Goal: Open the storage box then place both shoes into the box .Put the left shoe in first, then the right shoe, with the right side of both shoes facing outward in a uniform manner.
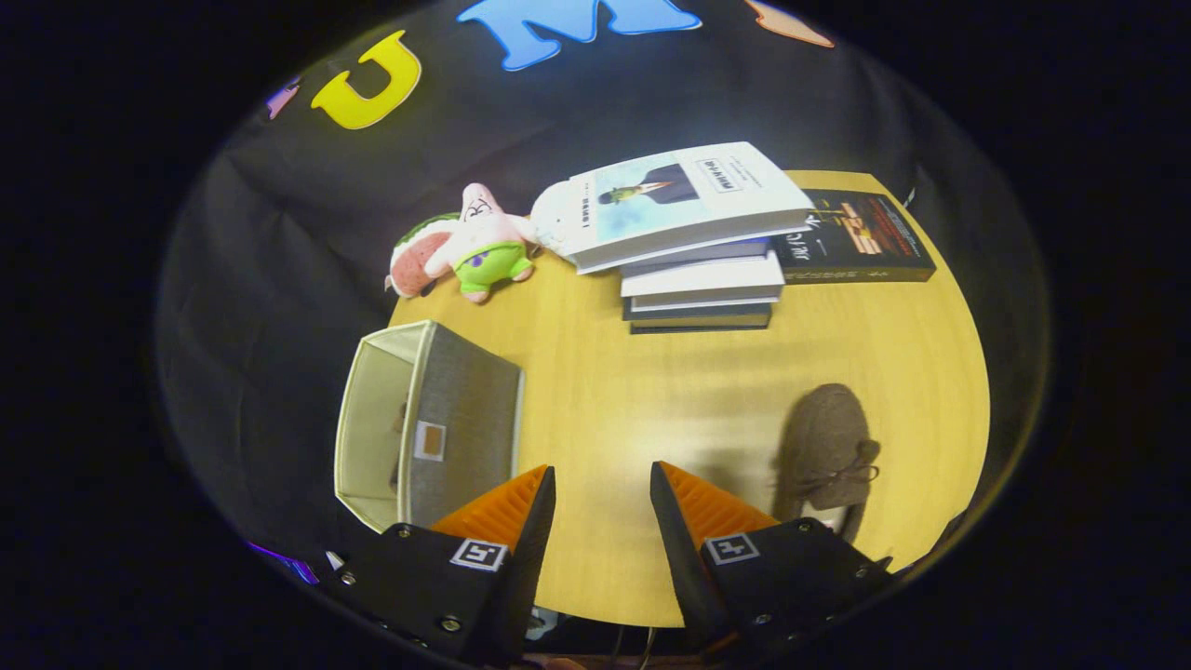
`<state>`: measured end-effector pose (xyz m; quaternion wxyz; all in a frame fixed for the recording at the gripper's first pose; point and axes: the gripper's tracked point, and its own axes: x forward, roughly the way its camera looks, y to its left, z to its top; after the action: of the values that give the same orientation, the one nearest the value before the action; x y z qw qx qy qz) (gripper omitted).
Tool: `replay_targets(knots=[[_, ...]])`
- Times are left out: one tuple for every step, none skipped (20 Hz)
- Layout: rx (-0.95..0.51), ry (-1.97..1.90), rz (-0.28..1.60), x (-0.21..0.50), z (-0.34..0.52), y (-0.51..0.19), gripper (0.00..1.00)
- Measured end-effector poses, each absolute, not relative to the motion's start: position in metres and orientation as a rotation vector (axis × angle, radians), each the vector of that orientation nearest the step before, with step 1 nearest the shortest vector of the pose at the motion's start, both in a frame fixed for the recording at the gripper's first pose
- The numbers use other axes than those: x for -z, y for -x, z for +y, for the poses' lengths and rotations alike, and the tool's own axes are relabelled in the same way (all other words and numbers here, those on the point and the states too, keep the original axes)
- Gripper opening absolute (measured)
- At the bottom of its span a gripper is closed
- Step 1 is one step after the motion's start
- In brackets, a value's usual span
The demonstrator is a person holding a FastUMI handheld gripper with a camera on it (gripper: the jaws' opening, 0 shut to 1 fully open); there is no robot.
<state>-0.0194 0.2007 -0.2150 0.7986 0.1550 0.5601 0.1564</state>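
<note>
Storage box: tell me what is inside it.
The storage box stands open beside the gripper, whose open fingers hold nothing. Something brownish shows against its inner wall, too little to identify. Its floor is hidden by the near wall. One brown shoe lies on the table.

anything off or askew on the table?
Top book sits skewed on its stack, overhanging toward the plush toy. Brown shoe lies alone beside the open gripper; the storage box is open.
</note>
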Motion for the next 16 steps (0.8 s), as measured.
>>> replay_targets(knots=[[-0.333, -0.356, 1.200, 0.215, 0.188, 0.022, 0.63], [-0.317, -0.364, 1.199, 0.219, 0.170, 0.024, 0.63], [-0.293, -0.355, 1.201, 0.223, 0.150, 0.027, 0.63], [-0.270, -0.341, 1.201, 0.228, 0.133, 0.029, 0.62], [-0.254, -0.332, 1.206, 0.232, 0.118, 0.032, 0.63], [-0.235, -0.333, 1.215, 0.236, 0.105, 0.036, 0.63], [-0.221, -0.332, 1.226, 0.240, 0.093, 0.038, 0.63], [-0.212, -0.320, 1.243, 0.246, 0.081, 0.044, 0.63], [-0.209, -0.308, 1.256, 0.250, 0.069, 0.048, 0.63], [-0.203, -0.294, 1.269, 0.255, 0.059, 0.051, 0.63], [-0.204, -0.274, 1.287, 0.260, 0.050, 0.055, 0.63], [-0.206, -0.257, 1.306, 0.265, 0.042, 0.061, 0.63], [-0.215, -0.258, 1.323, 0.269, 0.038, 0.065, 0.63], [-0.220, -0.264, 1.343, 0.274, 0.037, 0.069, 0.63], [-0.218, -0.265, 1.362, 0.279, 0.034, 0.072, 0.63], [-0.222, -0.265, 1.378, 0.284, 0.034, 0.074, 0.63]])
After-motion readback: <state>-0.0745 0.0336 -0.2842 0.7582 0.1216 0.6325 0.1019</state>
